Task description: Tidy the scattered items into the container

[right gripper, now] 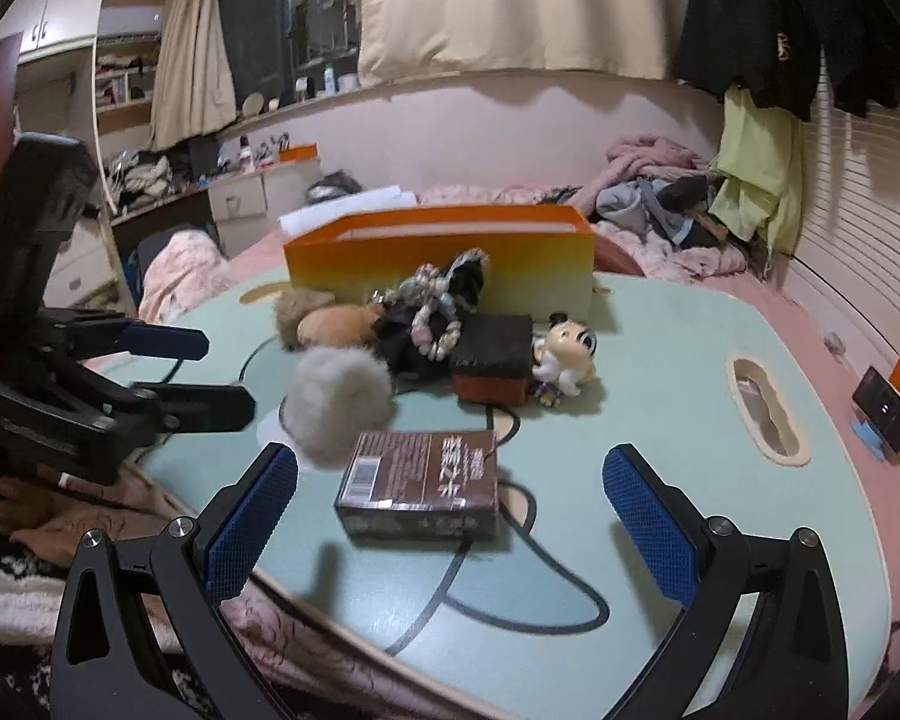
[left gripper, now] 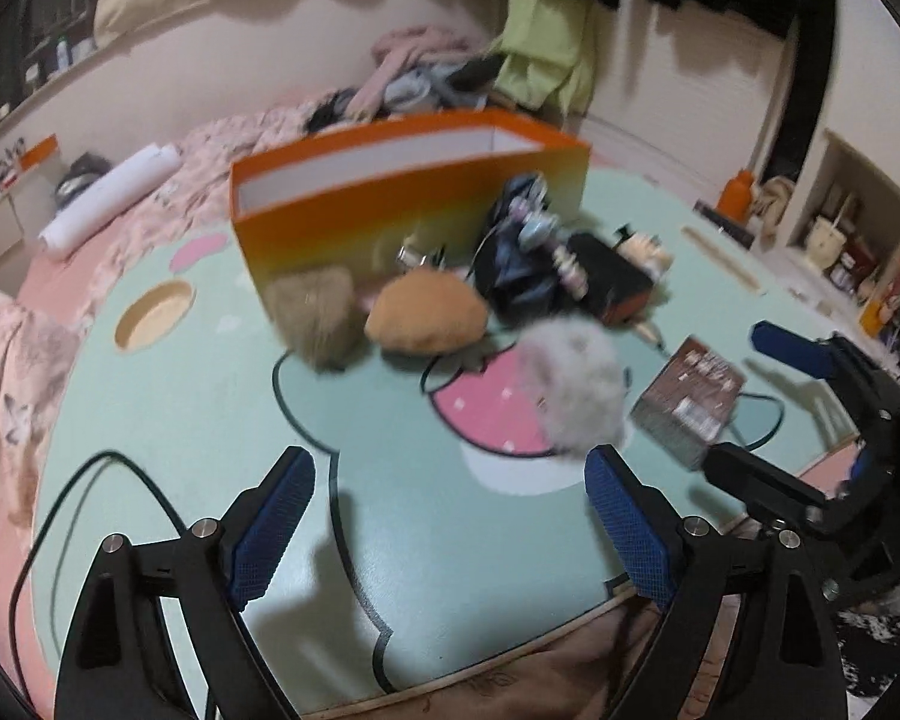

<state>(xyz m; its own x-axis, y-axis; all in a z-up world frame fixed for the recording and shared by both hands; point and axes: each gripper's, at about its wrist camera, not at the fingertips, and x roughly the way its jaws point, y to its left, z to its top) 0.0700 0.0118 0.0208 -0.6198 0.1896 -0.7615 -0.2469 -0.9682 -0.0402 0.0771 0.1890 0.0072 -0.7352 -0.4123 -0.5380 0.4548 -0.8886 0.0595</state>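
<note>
Left gripper (left gripper: 450, 516) jaws spread wide, nothing between them. Right gripper (right gripper: 450, 516) jaws gape wide too, the brown box (right gripper: 420, 489) lying untouched before them, near the orange container (right gripper: 444, 267).

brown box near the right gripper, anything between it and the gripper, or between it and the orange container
Nothing lies between the open right gripper and the brown box. Toward the orange container, the black block, the bead bundle and the figurine sit in the way, so the box would likely need lifting over them.

surface: mint table (right gripper: 660, 360) | on it: orange container (right gripper: 444, 267), brown box (right gripper: 420, 483), grey pompom (right gripper: 337, 399)
</note>
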